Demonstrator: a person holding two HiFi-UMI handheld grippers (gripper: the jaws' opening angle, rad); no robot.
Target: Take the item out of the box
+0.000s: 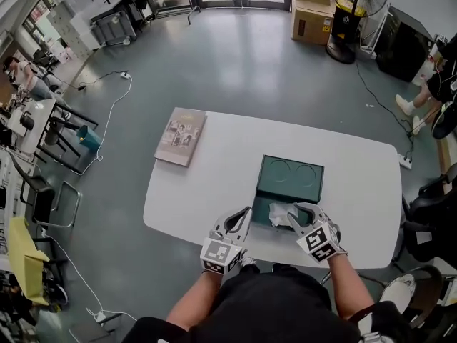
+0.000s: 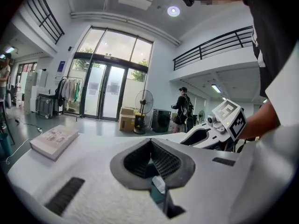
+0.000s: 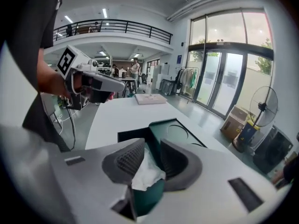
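The right gripper (image 3: pixel 152 143) stands with jaws apart, not pressing the white crumpled item (image 3: pixel 147 169) that sits between them, still inside the green box (image 1: pixel 293 184) on the table (image 1: pixel 214 163). The left gripper (image 2: pixel 150 141), jaws together, waits at the box's edge. The grasp seems pending: next, close and lift it clear.

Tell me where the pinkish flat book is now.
The pinkish flat book lies at the far-left corner of the white table in the head view, left of and apart from the dark green box.
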